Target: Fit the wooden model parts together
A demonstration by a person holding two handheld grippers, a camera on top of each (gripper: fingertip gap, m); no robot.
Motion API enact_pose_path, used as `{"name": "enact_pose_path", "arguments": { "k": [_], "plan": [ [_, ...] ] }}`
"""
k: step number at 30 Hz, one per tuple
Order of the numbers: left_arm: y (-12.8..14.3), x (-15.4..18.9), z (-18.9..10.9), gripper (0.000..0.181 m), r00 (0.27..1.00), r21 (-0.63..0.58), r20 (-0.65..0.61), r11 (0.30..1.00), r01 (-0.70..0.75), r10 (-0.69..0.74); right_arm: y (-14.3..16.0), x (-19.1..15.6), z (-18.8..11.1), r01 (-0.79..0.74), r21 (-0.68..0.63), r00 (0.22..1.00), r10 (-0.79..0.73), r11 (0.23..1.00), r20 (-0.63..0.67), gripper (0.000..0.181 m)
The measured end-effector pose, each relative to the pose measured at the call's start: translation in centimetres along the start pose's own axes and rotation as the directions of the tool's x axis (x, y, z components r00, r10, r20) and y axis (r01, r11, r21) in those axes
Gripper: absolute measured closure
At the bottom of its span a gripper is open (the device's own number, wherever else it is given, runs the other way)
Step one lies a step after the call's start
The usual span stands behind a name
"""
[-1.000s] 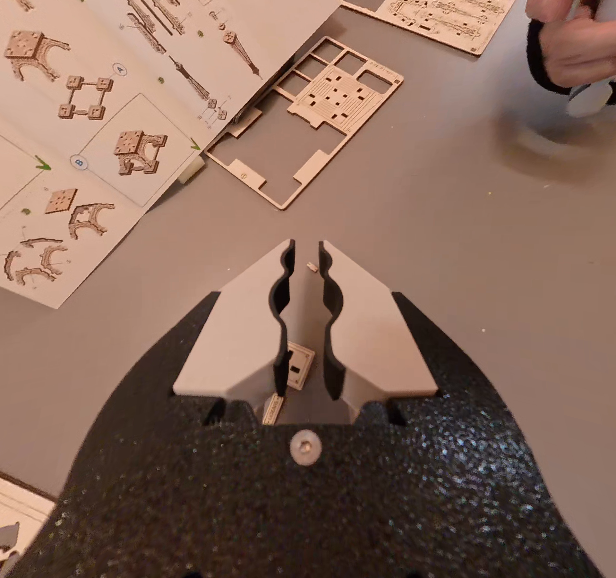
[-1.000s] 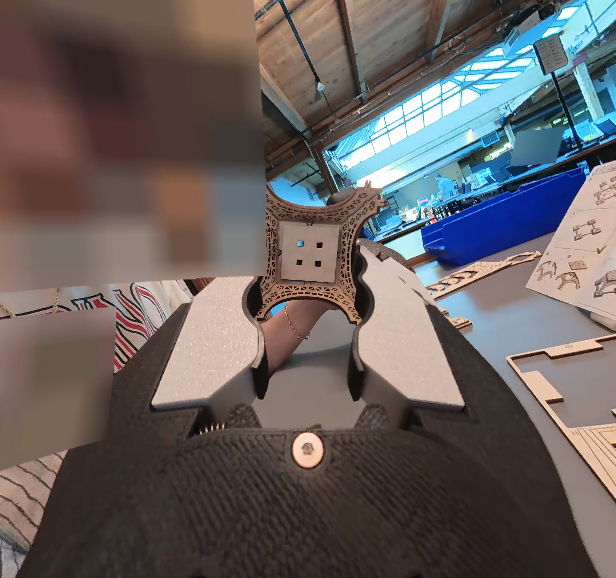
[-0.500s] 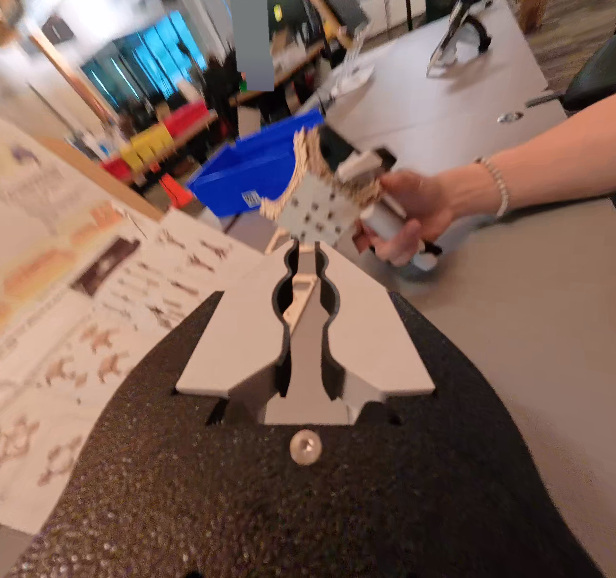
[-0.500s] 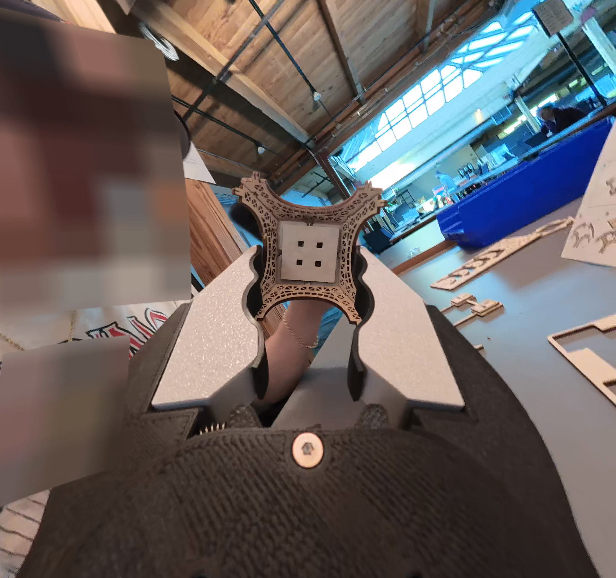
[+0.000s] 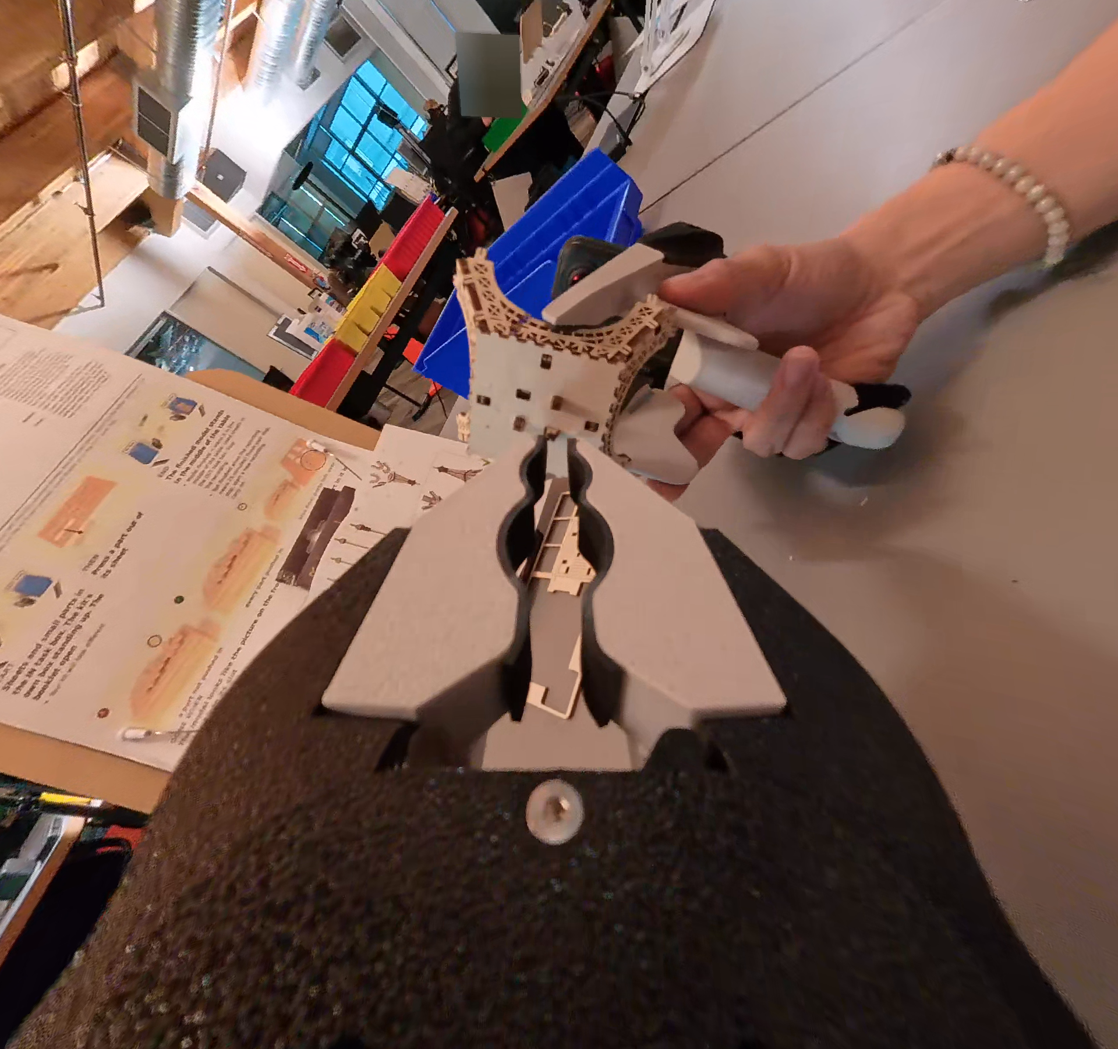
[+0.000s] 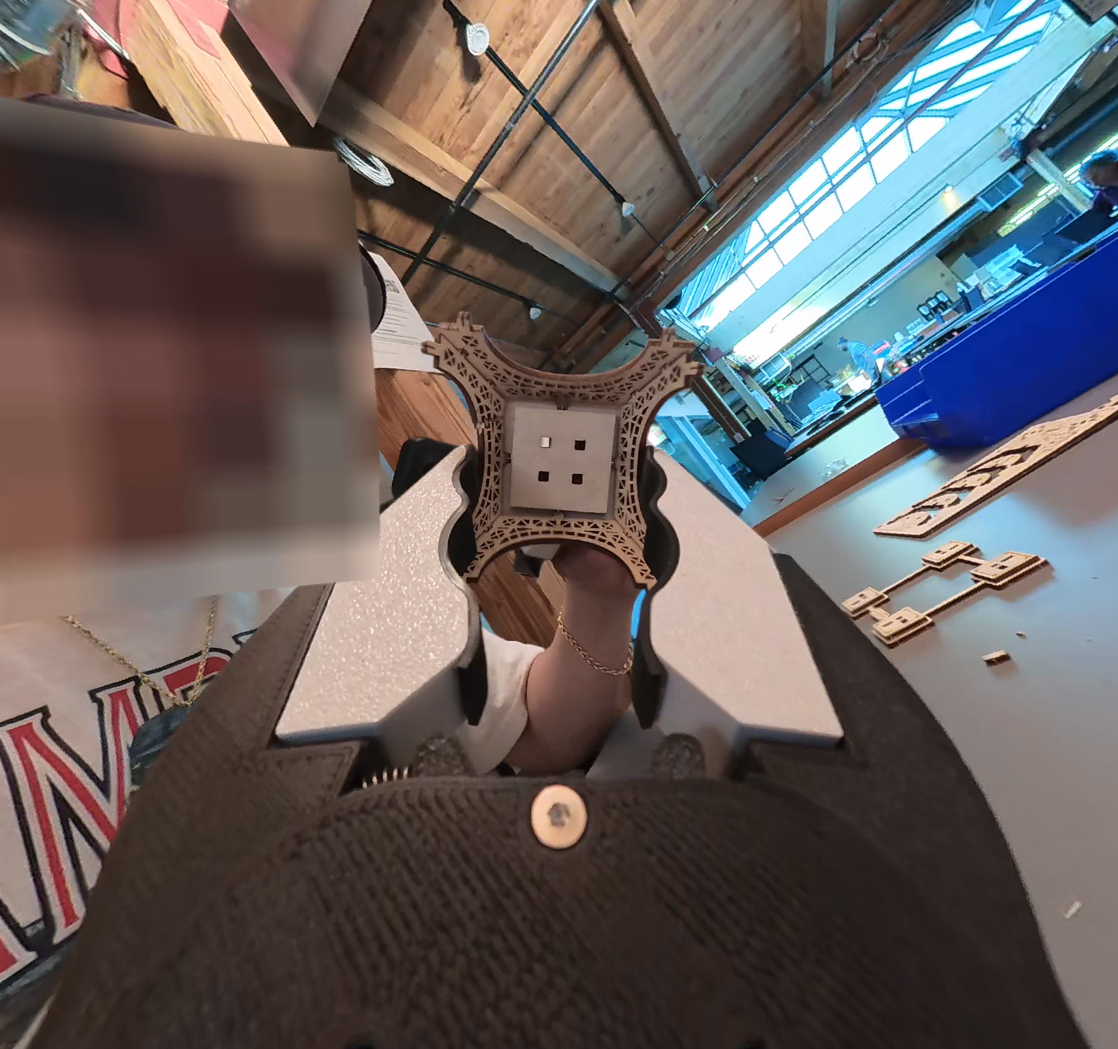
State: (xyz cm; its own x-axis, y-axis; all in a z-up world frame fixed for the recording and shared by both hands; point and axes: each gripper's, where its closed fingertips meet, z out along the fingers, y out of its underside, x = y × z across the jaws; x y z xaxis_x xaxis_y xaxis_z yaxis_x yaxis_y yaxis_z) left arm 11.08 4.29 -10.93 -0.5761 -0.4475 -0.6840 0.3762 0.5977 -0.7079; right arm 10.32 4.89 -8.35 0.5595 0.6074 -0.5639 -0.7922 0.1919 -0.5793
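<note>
My right gripper (image 6: 559, 463) is shut on the wooden tower base (image 6: 559, 457), a square plate with four holes and lattice arch legs, held up in the air. In the left wrist view the same base (image 5: 532, 379) sits just past my left gripper (image 5: 553, 452), with the right gripper's fingers (image 5: 605, 288) clamped on it. My left gripper is nearly closed on a small thin wooden part (image 5: 553, 445) that touches the plate's face. In the right wrist view a light peg (image 6: 544, 442) fills one hole of the plate.
The instruction sheet (image 5: 151, 536) lies left on the grey table (image 5: 907, 596). A blue bin (image 6: 998, 367) stands at the far edge. A cut wooden sheet (image 6: 980, 475) and a four-pad frame part (image 6: 944, 590) lie on the table. A person's hand (image 5: 786, 318) holds the right gripper.
My left gripper rose from the table and swung up to the tower base. My right gripper tilted upward, keeping the base. A light peg now shows in one plate hole.
</note>
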Motion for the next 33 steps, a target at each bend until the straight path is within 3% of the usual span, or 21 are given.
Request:
{"name": "enact_pose_path", "arguments": {
  "k": [1,33],
  "plan": [
    [0.0,0.1,0.0,0.178,1.000,-0.004,-0.001,1.000,-0.005,0.005,0.1,0.0,0.0,-0.001,-0.007,1.000,0.001,1.000,0.002,0.130],
    [0.8,0.3,0.1,0.181,0.999,-0.036,-0.014,0.998,-0.044,0.043,0.3,1.6,-1.4,0.033,-0.086,0.998,-0.037,0.996,-0.041,0.130]
  ]
}}
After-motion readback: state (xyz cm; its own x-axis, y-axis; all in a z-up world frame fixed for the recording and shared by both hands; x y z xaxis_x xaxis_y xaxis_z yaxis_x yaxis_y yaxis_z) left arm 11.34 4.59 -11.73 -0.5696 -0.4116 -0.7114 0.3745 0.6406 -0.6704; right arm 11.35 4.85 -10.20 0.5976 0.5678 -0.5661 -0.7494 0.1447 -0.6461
